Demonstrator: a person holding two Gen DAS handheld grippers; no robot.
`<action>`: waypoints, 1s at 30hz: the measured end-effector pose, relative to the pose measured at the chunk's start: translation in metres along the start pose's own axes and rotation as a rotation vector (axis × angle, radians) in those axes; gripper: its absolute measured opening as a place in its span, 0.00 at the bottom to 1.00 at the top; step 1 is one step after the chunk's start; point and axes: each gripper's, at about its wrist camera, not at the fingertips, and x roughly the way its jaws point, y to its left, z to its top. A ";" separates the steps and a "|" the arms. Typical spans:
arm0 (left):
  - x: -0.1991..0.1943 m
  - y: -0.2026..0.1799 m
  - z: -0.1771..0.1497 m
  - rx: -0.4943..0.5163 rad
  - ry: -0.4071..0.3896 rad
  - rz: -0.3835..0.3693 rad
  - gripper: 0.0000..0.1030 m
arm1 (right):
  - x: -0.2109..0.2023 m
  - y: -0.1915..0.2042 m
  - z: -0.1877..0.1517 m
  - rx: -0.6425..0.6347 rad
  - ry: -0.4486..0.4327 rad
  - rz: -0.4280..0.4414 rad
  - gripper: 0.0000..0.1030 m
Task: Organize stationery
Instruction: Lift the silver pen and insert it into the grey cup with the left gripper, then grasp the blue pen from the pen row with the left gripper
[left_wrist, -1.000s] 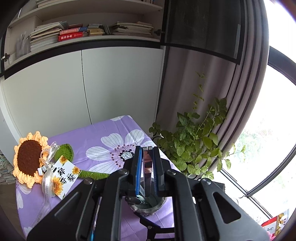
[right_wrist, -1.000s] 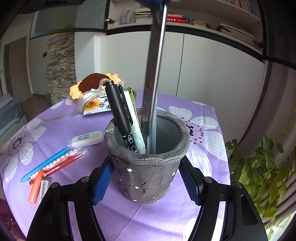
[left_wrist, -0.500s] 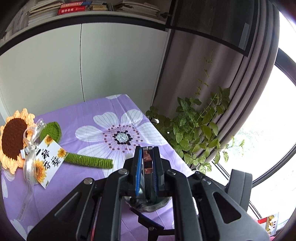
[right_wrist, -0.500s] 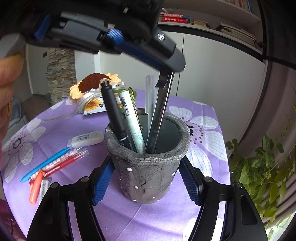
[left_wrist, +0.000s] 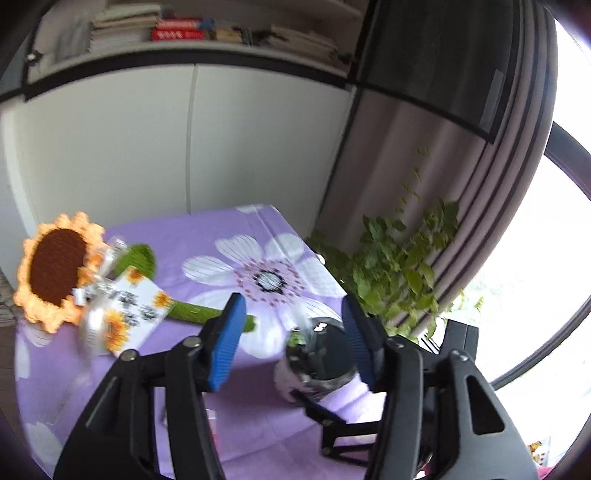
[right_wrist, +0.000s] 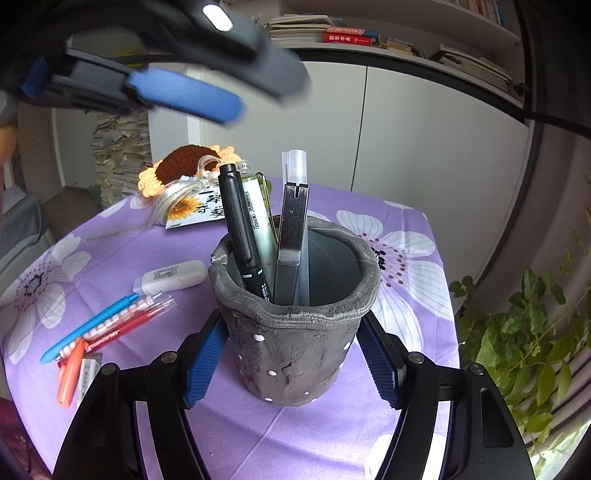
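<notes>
The left gripper (left_wrist: 293, 341) has just been opening, jaws wide with nothing between them, above the grey pen holder (right_wrist: 295, 325). The right gripper (right_wrist: 295, 363) clamps that holder. Remaining pens (right_wrist: 107, 326) lie left of the right jaws, long axes slanting, nearer the left gripper.

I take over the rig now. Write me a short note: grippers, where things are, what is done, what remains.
Left gripper: open, empty, jaws just opened, above the table.
Right gripper: shut on the grey pen holder, holding it upright.
Done: black pen, green-label pen and metal ruler stand in the holder.
Left: blue pen, red pens, orange marker, correction tape lie on the tablecloth.
</notes>
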 end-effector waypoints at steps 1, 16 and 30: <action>-0.009 0.006 -0.002 0.000 -0.015 0.029 0.54 | 0.000 0.000 0.000 0.000 0.000 0.000 0.69; 0.017 0.093 -0.104 -0.174 0.304 0.227 0.47 | 0.003 0.004 0.000 -0.012 0.021 -0.017 0.70; 0.046 0.098 -0.122 -0.167 0.392 0.239 0.38 | 0.001 0.007 0.000 -0.020 0.009 -0.016 0.70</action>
